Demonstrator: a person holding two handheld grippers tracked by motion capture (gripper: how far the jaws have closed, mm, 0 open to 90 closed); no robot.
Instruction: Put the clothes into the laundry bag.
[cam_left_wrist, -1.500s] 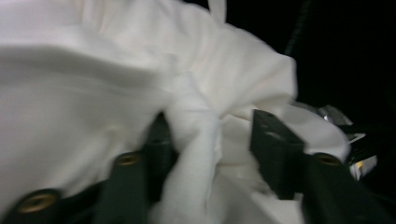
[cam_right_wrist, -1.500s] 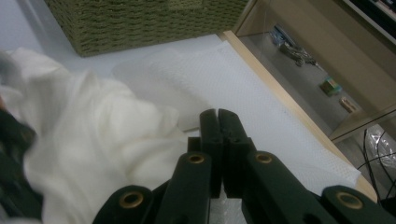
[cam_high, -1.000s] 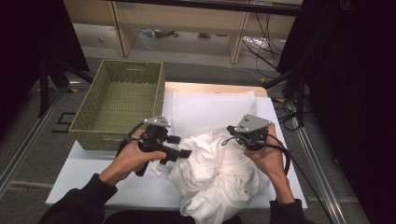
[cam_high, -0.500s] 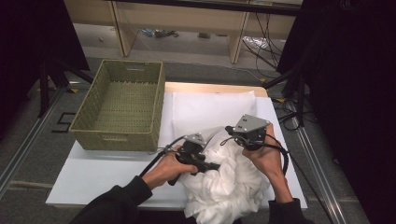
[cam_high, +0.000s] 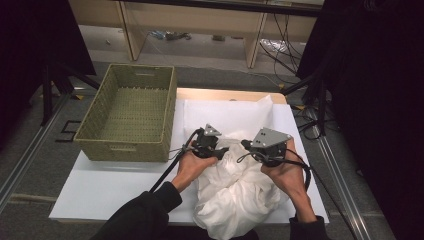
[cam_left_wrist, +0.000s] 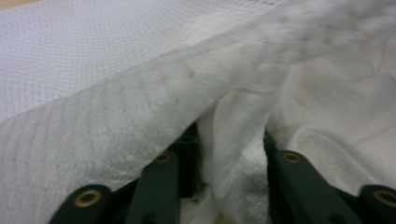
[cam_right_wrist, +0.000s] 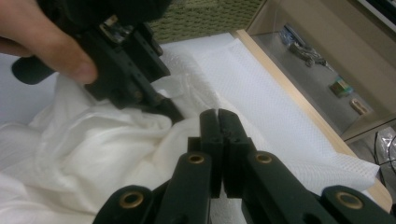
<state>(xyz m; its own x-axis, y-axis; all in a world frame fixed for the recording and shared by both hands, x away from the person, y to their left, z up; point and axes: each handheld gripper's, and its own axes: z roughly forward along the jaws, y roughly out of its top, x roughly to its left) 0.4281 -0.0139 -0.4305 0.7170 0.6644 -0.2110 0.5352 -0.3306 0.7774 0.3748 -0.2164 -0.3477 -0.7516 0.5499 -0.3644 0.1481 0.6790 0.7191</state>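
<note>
A crumpled white cloth (cam_high: 235, 195) lies heaped on the near right of the table, on a white mesh sheet (cam_high: 225, 115). My left gripper (cam_high: 225, 150) reaches into the heap's upper left. In the left gripper view its jaws (cam_left_wrist: 233, 158) have just been opening a little and still hold a fold of the cloth (cam_left_wrist: 233, 140) that fills the gap between them. My right gripper (cam_high: 246, 145) sits just to the right, facing the left one. Its jaws (cam_right_wrist: 218, 114) are shut pad to pad at the cloth's edge (cam_right_wrist: 93, 154), with no cloth seen between them. The left gripper (cam_right_wrist: 168, 112) digs into the cloth close ahead.
A green woven basket (cam_high: 125, 150), with nothing in it, stands at the table's left rear, close to the left gripper's cable. The white tabletop (cam_high: 100, 190) is bare in front of it. Shelves with cables and small items (cam_high: 210, 37) lie beyond the far edge.
My left hand has moved right, from beside the basket to the cloth heap, and has closed on a fold next to the right gripper. The right hand has stayed put.
</note>
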